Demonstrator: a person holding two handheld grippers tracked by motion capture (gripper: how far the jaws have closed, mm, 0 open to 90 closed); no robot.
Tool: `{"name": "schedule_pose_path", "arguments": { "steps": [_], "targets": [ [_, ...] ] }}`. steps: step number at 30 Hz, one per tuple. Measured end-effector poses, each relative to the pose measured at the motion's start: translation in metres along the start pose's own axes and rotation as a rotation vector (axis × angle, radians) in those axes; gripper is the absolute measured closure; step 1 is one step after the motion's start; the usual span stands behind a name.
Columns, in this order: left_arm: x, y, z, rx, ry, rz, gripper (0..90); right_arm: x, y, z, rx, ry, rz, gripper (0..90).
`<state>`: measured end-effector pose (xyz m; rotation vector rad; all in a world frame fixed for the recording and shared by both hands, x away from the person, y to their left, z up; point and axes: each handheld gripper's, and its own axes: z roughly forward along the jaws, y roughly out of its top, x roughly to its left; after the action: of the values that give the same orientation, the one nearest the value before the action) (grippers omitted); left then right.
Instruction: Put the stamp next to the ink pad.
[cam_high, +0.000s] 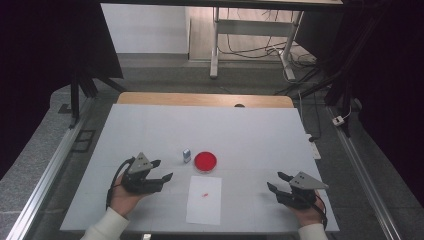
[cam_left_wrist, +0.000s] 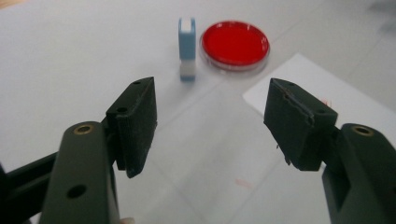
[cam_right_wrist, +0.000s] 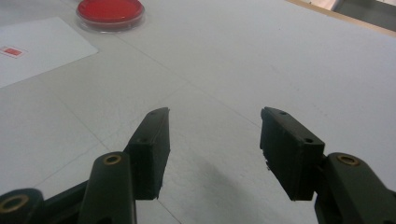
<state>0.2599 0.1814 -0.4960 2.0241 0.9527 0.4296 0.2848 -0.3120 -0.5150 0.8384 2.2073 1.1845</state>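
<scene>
At the near edge of the table (cam_high: 150, 125), the person's two hands come in from below, each with a gripper; the left gripper (cam_high: 164, 170) hovers over bare white surface with its jaws spread and nothing between them, and the right gripper (cam_high: 278, 182) sits well apart on the other side, jaws likewise spread on nothing. Between the two lies a white sheet (cam_high: 204, 200), its near edge close to the table's near edge; open surface runs on both sides of it. Just past the sheet's far edge sits the red dish (cam_high: 205, 161), and just beside that, on its left, the small blue-and-white clip (cam_high: 187, 155); the two stand close, though whether they touch cannot be told. Beyond them the white top is free up to the wooden strip at the far edge.

The left gripper view shows the clip (cam_left_wrist: 187, 49) as a pale blue body with white ends, and the dish (cam_left_wrist: 235, 44) as red within a clear rim; the high view gives only small shapes. The right gripper view shows a small red mark (cam_right_wrist: 12, 51) on the sheet (cam_right_wrist: 42, 51) as a rectangle, and the dish (cam_right_wrist: 110, 11) far off.
</scene>
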Motion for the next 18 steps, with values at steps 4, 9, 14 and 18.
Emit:
{"name": "schedule_pose_path", "arguments": {
  "steps": [4,9,14,18],
  "targets": [
    [0.0,-0.013,-0.007,0.013,-0.003,-0.006,34.8,0.0,0.0,0.0,0.006,0.004,-0.006,41.8],
    [-0.002,-0.025,-0.016,0.01,-0.01,-0.002,34.9,0.001,-0.001,0.001,0.006,0.021,-0.017,41.6],
    [-0.003,-0.034,-0.022,0.009,-0.011,0.001,34.8,0.001,-0.001,0.002,0.014,0.021,-0.018,41.6],
    [-0.002,-0.038,-0.023,0.016,-0.01,0.0,34.8,0.001,-0.002,0.003,0.014,0.025,-0.019,41.6]
  ]
}}
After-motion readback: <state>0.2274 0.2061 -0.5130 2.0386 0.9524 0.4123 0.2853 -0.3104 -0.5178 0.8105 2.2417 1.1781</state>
